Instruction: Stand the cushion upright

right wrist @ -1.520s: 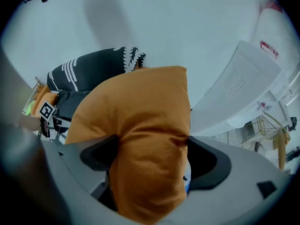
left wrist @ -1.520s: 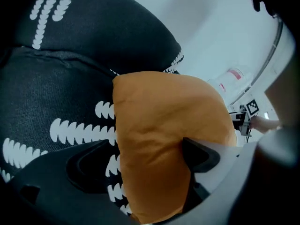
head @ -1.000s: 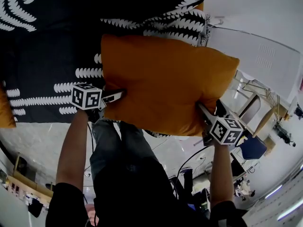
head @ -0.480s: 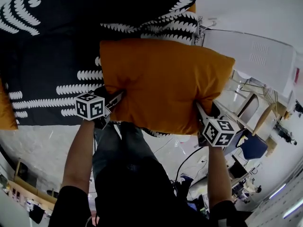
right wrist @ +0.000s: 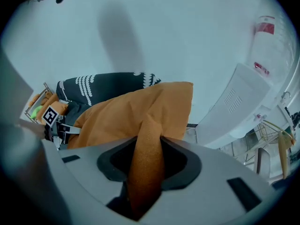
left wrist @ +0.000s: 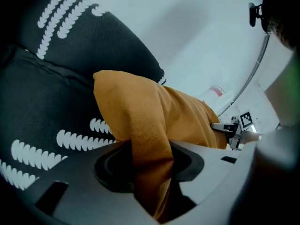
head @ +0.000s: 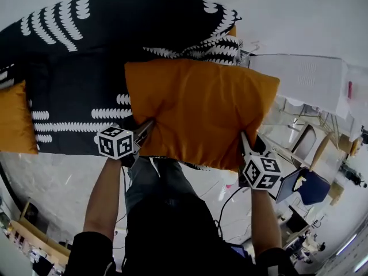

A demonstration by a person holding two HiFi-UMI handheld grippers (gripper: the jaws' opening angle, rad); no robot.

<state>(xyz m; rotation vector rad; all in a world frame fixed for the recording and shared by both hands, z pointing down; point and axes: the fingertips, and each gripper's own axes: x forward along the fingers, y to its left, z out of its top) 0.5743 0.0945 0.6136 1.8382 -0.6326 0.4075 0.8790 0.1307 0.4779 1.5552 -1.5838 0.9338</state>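
Orange cushion (head: 198,111) pinched, not yet standing
Your left gripper (head: 145,131) and right gripper (head: 245,145) have just clamped its near edge; propping it upright on the sofa (head: 69,91) remains.

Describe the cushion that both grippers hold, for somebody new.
Find the black cover with white leaf-like rows. In front of it is an orange cushion, pinched along its near edge by the left gripper and right gripper, whose jaws have just been closing on it. The other orange cushion, at the left edge, is untouched.
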